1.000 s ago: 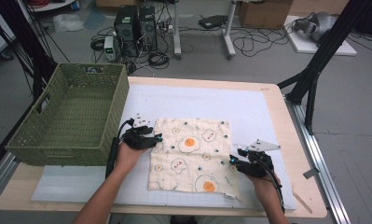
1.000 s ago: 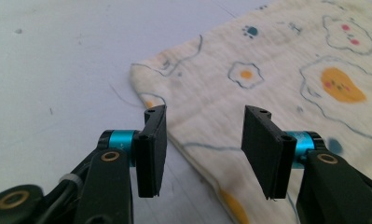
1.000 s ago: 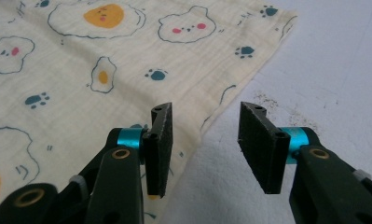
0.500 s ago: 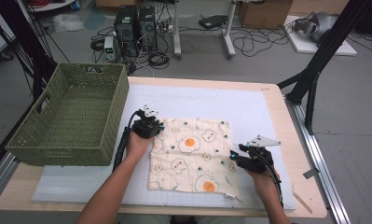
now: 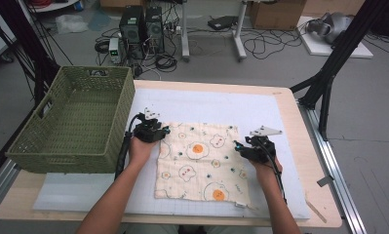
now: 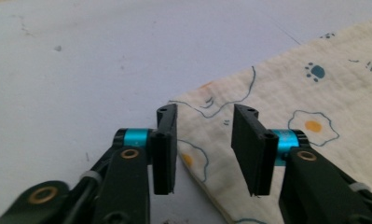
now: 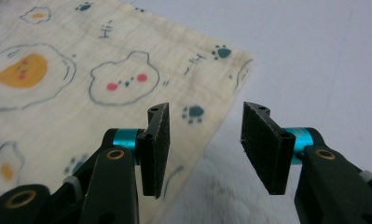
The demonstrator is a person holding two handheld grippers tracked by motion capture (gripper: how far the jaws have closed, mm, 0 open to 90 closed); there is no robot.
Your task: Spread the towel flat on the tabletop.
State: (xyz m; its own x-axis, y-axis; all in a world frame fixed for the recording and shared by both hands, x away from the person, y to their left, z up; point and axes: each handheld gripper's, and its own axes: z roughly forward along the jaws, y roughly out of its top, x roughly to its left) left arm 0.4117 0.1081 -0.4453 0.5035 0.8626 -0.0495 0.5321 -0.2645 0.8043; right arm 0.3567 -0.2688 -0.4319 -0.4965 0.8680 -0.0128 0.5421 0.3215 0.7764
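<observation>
A cream cloth [image 5: 202, 161] printed with fried eggs, bears and paw marks lies flat on the white mat [image 5: 221, 105]. My left gripper [image 5: 155, 131] is at the cloth's far left corner. Its jaws have just been opening, and in the left gripper view that gripper [image 6: 204, 112] stands open over the corner of the cloth [image 6: 286, 107] with the pads off the fabric. My right gripper [image 5: 241, 146] is at the cloth's right edge. In the right gripper view it [image 7: 204, 109] is open, and the hem of the cloth [image 7: 81, 84] runs below its jaws.
A green woven basket [image 5: 65, 161] stands at the table's left, close beside my left hand. The mat covers most of the wooden tabletop [image 5: 289, 112]. Bare mat lies beyond the cloth. Computers and cables sit on the floor behind the table.
My left gripper has shifted slightly away and right to the cloth's far left corner. My right gripper has moved away from the person along the cloth's right edge.
</observation>
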